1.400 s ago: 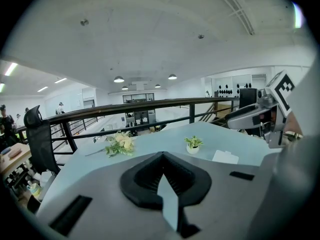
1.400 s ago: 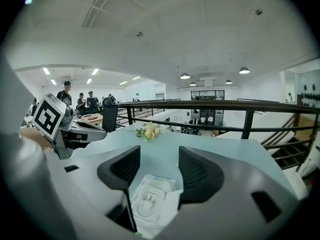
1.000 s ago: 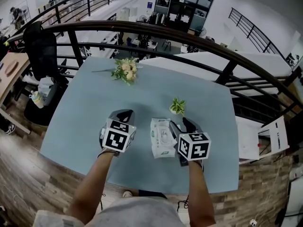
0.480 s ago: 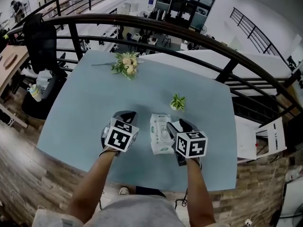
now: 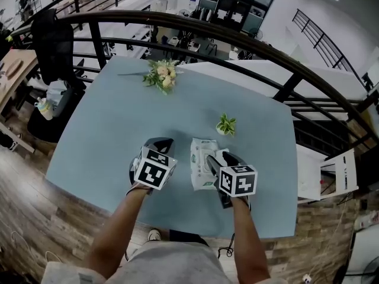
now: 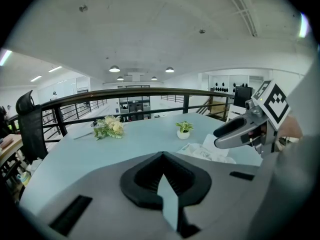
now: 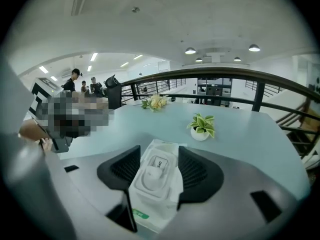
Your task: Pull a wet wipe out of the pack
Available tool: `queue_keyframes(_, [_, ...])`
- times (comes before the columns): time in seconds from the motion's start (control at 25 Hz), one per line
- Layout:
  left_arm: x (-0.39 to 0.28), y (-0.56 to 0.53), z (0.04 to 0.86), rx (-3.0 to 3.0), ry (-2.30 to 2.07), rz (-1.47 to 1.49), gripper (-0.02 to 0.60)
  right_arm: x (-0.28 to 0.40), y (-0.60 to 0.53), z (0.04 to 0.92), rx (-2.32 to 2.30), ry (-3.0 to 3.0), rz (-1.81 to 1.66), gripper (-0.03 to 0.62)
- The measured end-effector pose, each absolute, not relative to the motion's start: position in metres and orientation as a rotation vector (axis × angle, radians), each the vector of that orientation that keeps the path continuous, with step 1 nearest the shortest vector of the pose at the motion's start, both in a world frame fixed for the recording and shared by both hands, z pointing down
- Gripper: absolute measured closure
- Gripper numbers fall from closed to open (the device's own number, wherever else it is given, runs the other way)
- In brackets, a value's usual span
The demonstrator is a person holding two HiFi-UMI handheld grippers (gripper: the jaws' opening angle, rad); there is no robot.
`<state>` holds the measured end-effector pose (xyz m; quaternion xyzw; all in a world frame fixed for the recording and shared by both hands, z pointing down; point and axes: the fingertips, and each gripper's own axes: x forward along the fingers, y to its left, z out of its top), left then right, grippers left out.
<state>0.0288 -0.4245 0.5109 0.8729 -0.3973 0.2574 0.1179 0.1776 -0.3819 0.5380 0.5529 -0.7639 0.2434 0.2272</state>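
The white wet wipe pack (image 5: 200, 157) lies flat on the blue-grey table (image 5: 106, 129), its flip lid closed and facing up. My right gripper (image 5: 220, 158) hangs over the pack's right half, open. In the right gripper view the pack (image 7: 155, 176) and its lid show between the two black pads (image 7: 120, 169), which stand wide apart. My left gripper (image 5: 159, 144) is to the left of the pack, apart from it, shut and empty. In the left gripper view its pads meet in a V (image 6: 164, 184), and the pack (image 6: 207, 153) lies ahead to the right under the right gripper (image 6: 235, 134).
A small potted plant (image 5: 225, 125) stands just beyond the pack. A flower bunch (image 5: 161, 76) lies at the table's far edge, next to a dark railing (image 5: 284, 64). A black office chair (image 5: 50, 46) stands left of the table, a white chair (image 5: 337, 173) to the right.
My right gripper has shifted left, from beside the pack to over its right half. The left gripper has barely moved.
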Motion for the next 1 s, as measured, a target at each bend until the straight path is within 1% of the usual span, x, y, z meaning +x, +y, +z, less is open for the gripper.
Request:
queue_keyframes(0.76, [0.017, -0.421, 0.527, 2.512, -1.187, 0.776, 0.588, 0.164, -0.376, 0.579, 1.429, -2.076, 0.756, 0.359])
queue_keyframes(1.0, [0.017, -0.421, 0.531, 2.507, -1.186, 0.785, 0.588, 0.162, -0.377, 0.582, 1.423, -2.086, 0.769, 0.381])
